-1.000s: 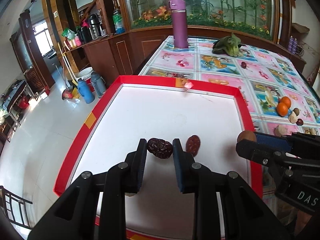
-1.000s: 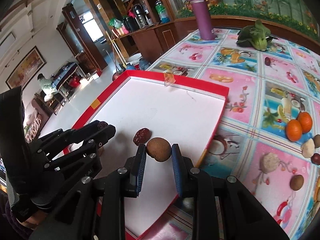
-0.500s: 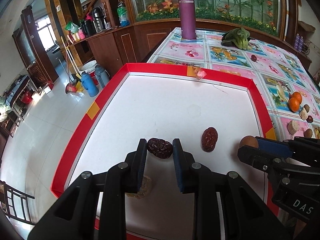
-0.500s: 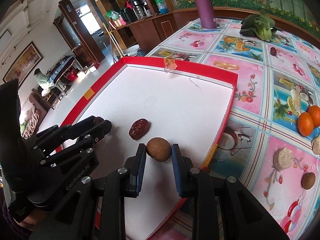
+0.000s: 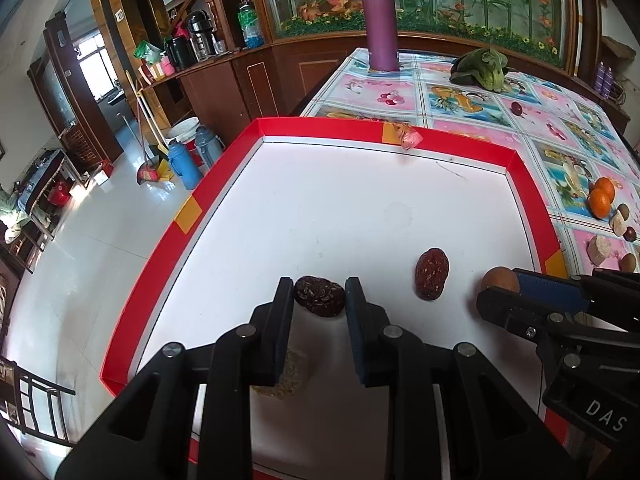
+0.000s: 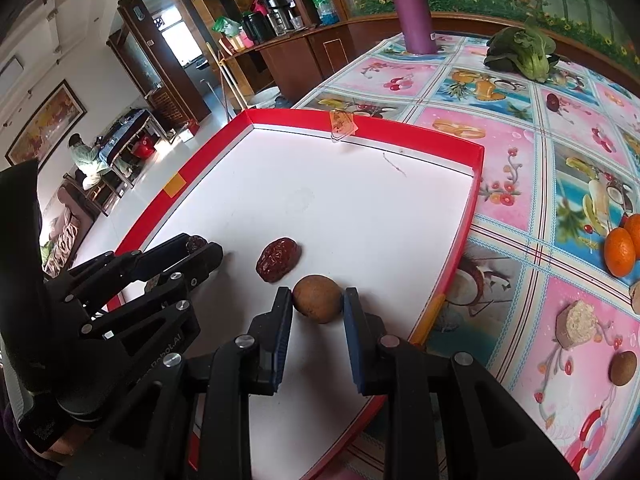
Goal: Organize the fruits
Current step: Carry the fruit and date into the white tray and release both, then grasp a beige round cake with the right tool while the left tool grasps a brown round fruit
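Observation:
A white tray with a red rim [image 5: 224, 168] [image 6: 476, 160] lies on the table. My left gripper [image 5: 320, 300] is shut on a dark wrinkled date [image 5: 320, 296] over the tray's near left part. A second red date [image 5: 431, 273] [image 6: 278, 259] lies loose on the tray between the grippers. My right gripper [image 6: 317, 300] is shut on a round brown longan [image 6: 318, 298] [image 5: 498, 279] near the tray's right rim. A pale crumbly piece [image 5: 290, 376] rests on the tray under the left fingers, partly hidden.
On the patterned tablecloth to the right lie two oranges [image 6: 622, 246], a pale cut piece [image 6: 576, 324], another brown longan [image 6: 623, 367] and a dark fruit [image 6: 553, 101]. Farther back stand a purple flask [image 5: 382, 20] and leafy greens [image 5: 482, 66]. The table's left edge drops to the floor.
Both grippers have pulled back toward the tray's near edge, each still holding its fruit. The loose red date now sits farther from the left gripper, and the pale piece has come into view.

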Demonstrator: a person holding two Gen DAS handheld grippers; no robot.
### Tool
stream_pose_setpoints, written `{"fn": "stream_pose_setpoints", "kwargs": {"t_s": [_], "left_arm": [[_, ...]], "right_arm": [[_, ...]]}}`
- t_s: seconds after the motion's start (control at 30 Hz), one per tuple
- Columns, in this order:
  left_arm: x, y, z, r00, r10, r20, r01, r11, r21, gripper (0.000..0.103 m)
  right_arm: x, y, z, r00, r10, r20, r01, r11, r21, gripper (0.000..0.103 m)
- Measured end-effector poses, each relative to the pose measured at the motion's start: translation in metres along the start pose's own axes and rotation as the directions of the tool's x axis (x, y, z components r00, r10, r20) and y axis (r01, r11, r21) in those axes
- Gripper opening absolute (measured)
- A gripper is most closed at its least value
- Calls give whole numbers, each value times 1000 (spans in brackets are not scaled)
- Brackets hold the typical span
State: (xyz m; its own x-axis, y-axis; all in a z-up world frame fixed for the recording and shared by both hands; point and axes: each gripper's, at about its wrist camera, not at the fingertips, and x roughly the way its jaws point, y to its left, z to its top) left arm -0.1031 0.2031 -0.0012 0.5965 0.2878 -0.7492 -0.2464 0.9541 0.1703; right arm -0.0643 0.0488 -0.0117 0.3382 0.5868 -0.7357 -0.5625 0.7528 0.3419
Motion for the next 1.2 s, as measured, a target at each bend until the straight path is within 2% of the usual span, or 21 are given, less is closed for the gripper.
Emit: {"fn": "stream_pose_setpoints", "kwargs": {"t_s": [0.23,0.3,0.37,0.6,0.67,0.8,1.07,1.2], "left_arm": [[0,0,0,1000,21,-13,-21,1000,2,31],[-1,0,1,999,28,-15,-28,1000,2,52],[-5,-1,1,999,42,-2,-42,999,5,59],[-20,-2,5,999,38,19,-38,999,8,60],[-25,-6,6,1000,20,22,-20,1000,8,62],[-42,-28,8,998,-28,60,25,998,52,72],[-68,-83,1,986,-148,71,133,974,181,72],[-78,-113,-8,978,-205,46,188,949,252,72]], "right_arm": [[-5,-6,1,1000,16,-5,-16,1000,26,26],[-10,-10,2,1000,24,6,-24,999,35,26],[-19,-14,1,999,23,26,-24,999,44,26],[-65,-41,-12,993,-41,112,34,997,66,26],[-83,-53,-22,987,-78,138,68,995,78,26],[-124,-85,-50,968,-190,164,171,978,119,29],[-173,-149,-101,926,-353,131,308,911,276,30],[-180,-173,-113,914,-388,116,332,882,335,30]]}}
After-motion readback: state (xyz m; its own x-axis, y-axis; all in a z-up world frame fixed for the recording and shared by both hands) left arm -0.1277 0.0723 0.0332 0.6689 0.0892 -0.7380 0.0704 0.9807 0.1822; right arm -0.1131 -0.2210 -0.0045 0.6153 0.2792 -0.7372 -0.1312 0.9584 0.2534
